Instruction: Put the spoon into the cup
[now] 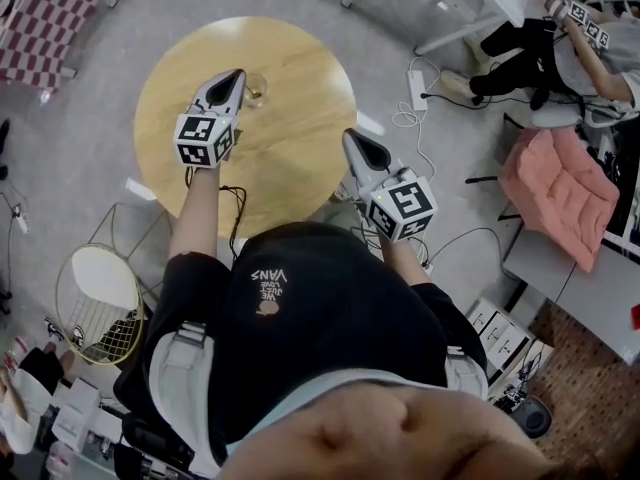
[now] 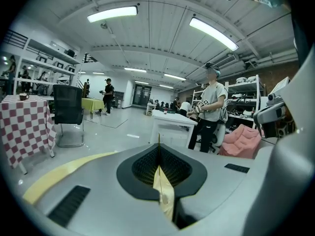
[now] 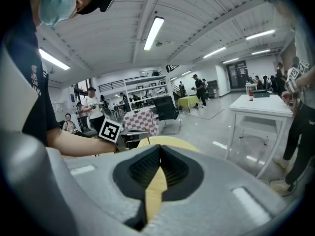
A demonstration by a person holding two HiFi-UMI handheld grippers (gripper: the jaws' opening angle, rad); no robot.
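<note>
Round light-wood desk [image 1: 290, 158] stood on grey floor [image 1: 90, 128]. Nearest, right gripper [image 1: 351, 138] hung at desk's near edge, fingers pressed together, nothing between them. Further out, left gripper [image 1: 237, 73] over desk, fingers likewise closed, empty. Small clear glass cup [image 1: 256, 89] stood on desk just beside its tip; contents too small to tell.

Both claws are the same build. left gripper [image 1: 236, 76] and right gripper [image 1: 353, 138]: light-grey tapered shells, with black ribbed pads [image 2: 145, 163] lining the inside. Behind each claw sits a white cube [image 1: 205, 138] with black square markers. A black cable [image 1: 236, 213] trails behind the left cube. The operator wears a black short-sleeved T-shirt [image 1: 330, 308] with a small chest print, plus light-grey straps [image 1: 182, 346].
</note>
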